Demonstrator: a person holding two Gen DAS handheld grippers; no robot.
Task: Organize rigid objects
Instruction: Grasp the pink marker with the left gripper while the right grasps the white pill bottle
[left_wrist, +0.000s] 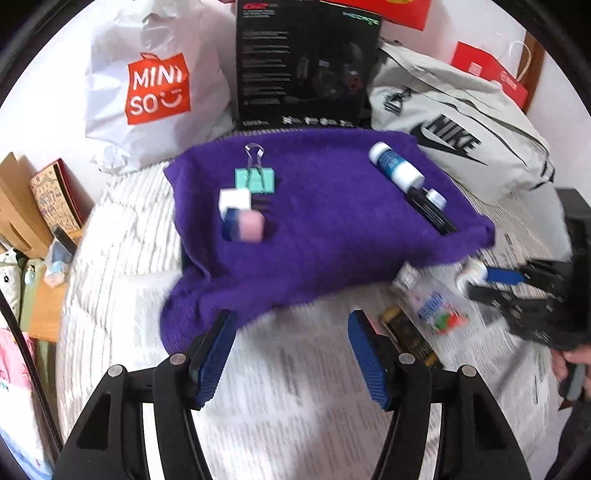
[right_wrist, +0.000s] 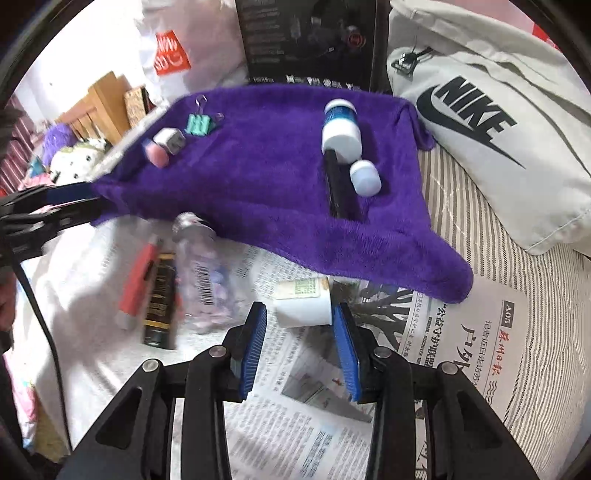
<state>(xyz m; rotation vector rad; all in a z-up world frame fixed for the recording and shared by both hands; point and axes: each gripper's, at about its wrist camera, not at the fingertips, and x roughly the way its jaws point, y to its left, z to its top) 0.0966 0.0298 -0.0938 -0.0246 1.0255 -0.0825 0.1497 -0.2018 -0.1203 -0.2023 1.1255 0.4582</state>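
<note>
Left gripper (left_wrist: 291, 350) jaws wide apart over newspaper (left_wrist: 295, 406), nothing between. Fuzzy purple towel (left_wrist: 325, 221) carries teal binder clip (left_wrist: 255, 180), white-and-blue bottle (left_wrist: 397, 166), pink eraser block (left_wrist: 250, 227).

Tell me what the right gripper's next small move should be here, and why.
Probably ease the right gripper forward a little and close on the white tub. Its open fingers already sit either side of the tub, which lies on the newspaper just short of the purple cloth, where other sorted items lie. The left gripper is open and empty.
</note>
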